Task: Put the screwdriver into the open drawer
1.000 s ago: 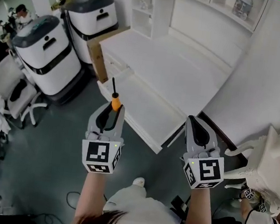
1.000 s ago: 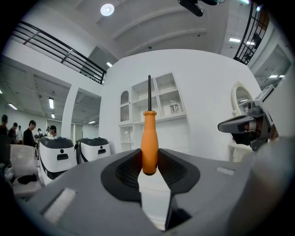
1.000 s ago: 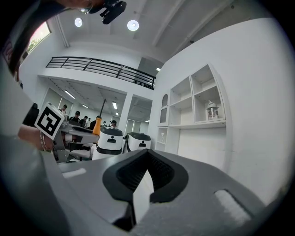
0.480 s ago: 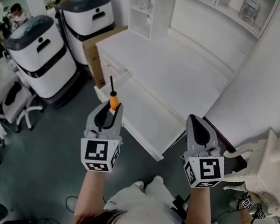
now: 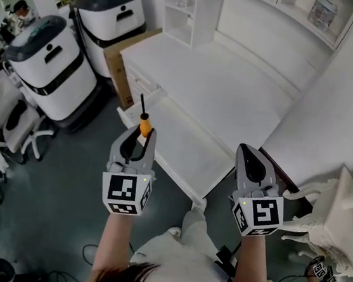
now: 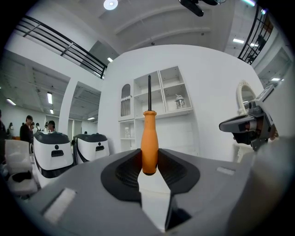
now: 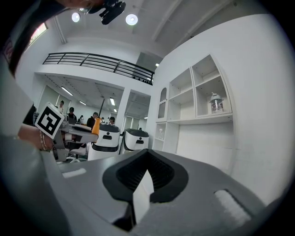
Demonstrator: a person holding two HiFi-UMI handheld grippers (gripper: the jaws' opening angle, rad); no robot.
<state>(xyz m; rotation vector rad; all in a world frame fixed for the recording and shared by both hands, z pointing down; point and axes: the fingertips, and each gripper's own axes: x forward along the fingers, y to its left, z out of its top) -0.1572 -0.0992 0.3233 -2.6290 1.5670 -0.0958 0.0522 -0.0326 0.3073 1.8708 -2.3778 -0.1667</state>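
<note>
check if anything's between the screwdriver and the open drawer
Nothing visible does. The left tool is shut on the screwdriver at its orange handle. In the head view the open drawer lies right beside the shaft, its inside looks bare, and nothing shows between them.

Orange-handled, black-shafted screwdriver (image 6: 149, 138) clamped by its handle between jaws, pointing forward beside the open white drawer (image 5: 192, 144).
</note>
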